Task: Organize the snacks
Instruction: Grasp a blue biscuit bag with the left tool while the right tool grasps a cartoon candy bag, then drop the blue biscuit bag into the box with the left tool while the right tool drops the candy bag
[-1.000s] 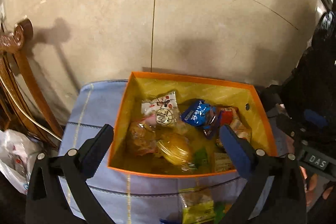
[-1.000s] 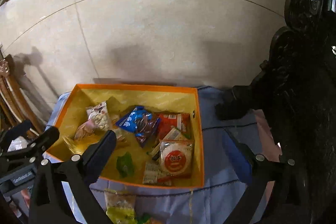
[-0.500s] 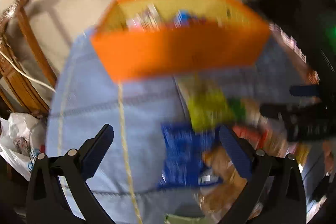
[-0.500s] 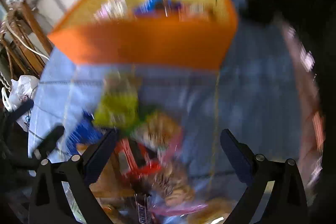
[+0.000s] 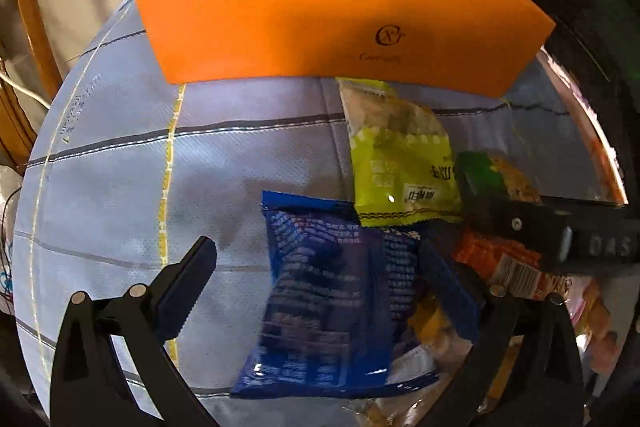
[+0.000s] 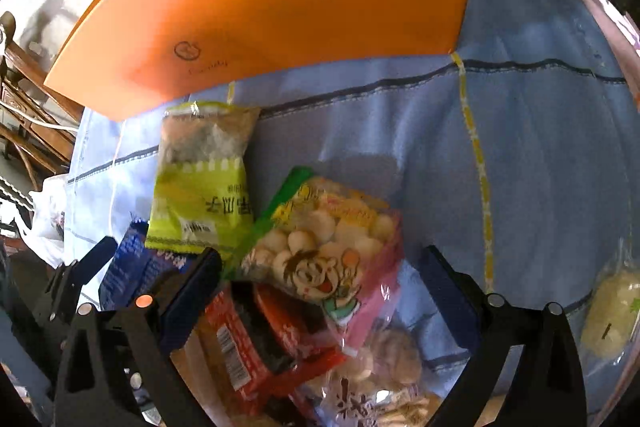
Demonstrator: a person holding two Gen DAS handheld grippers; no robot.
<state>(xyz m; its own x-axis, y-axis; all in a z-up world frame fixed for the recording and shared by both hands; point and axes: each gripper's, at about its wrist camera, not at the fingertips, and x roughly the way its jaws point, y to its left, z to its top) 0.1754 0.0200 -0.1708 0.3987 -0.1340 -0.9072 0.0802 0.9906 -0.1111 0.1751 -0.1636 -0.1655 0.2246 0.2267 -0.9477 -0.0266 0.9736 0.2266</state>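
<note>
A pale blue cloth (image 5: 100, 187) covers the table, with the orange box (image 5: 320, 7) at its far edge. In front of the box lies a heap of snacks. The blue packet (image 5: 328, 291) sits between the spread, empty jaws of the left gripper (image 5: 320, 291), its long axis running away toward the box. The right gripper (image 6: 320, 287), also spread and empty, hovers over the pink packet (image 6: 332, 259); the green packet (image 6: 200, 179) lies nearest the box.
</note>
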